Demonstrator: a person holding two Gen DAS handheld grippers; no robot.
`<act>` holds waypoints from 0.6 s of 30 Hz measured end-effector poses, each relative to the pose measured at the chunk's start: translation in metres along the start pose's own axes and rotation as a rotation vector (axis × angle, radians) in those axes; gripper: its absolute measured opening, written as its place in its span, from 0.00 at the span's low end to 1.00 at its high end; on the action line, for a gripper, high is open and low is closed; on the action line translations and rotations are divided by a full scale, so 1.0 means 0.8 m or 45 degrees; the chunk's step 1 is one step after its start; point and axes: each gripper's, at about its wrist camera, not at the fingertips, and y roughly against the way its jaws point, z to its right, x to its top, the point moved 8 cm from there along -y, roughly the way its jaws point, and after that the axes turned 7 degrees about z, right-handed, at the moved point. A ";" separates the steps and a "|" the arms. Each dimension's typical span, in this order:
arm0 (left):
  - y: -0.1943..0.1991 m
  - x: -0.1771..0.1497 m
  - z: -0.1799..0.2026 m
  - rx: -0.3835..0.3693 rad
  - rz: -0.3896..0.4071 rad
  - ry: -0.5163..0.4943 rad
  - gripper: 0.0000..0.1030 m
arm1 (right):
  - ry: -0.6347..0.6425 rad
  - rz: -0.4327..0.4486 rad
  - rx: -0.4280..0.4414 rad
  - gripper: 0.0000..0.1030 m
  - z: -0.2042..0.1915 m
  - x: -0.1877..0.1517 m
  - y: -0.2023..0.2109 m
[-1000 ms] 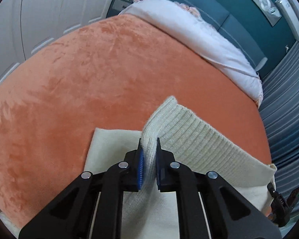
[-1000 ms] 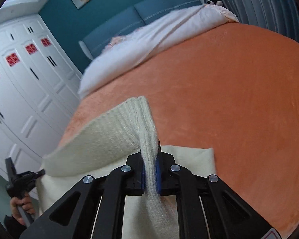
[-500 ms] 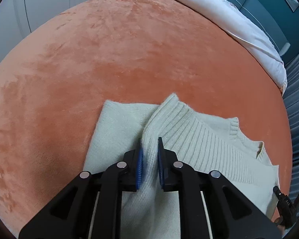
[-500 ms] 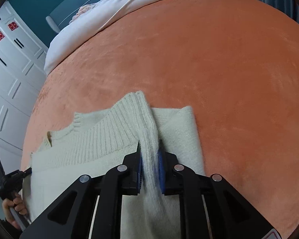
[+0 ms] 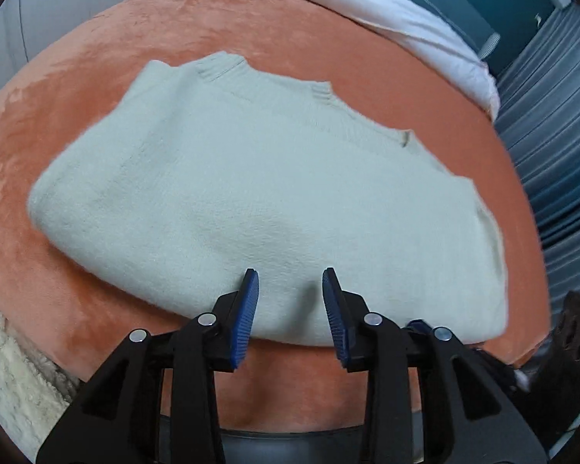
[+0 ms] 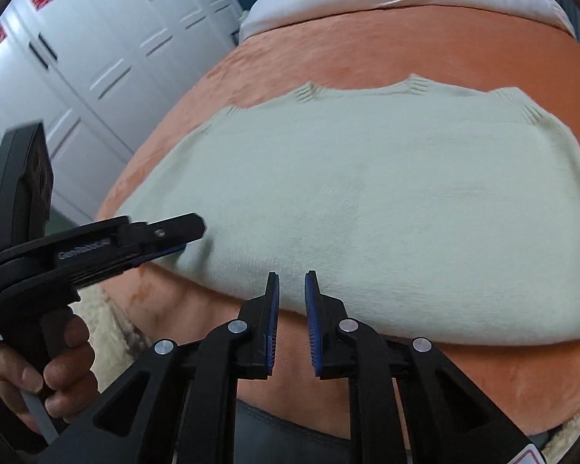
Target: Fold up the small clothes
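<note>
We see a cream knitted sweater [image 5: 274, 193] lying folded flat on the bed's orange blanket [image 5: 251, 27], its ribbed edges toward the far side and its smooth fold along the near edge of the bed. Our left tongs [image 5: 290, 297] hover just over that near fold; their jaws are opening, with a clear gap between the blue pads and no cloth caught between them. Our right tongs [image 6: 292, 294] hang at the same near edge further along; their jaws are closing, a narrow gap between them, and nothing is gripped there either. In the right wrist view a hand [image 6: 38, 371] grips the handle of the left tongs, whose tips sit at the sweater's corner. White wardrobe doors [image 6: 96, 58] stand beyond the bed, and white bedding [image 5: 386, 11] lies at its head.
</note>
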 end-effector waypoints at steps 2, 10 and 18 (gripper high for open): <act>-0.008 0.002 -0.032 0.074 -0.005 0.056 0.30 | -0.013 -0.001 -0.070 0.04 0.023 0.001 -0.010; 0.006 0.002 -0.137 -0.031 0.016 0.365 0.05 | -0.512 0.103 -0.325 0.00 0.231 -0.041 0.079; 0.052 0.009 -0.145 0.023 0.165 0.559 0.74 | -0.564 0.204 -0.419 0.52 0.234 -0.042 0.119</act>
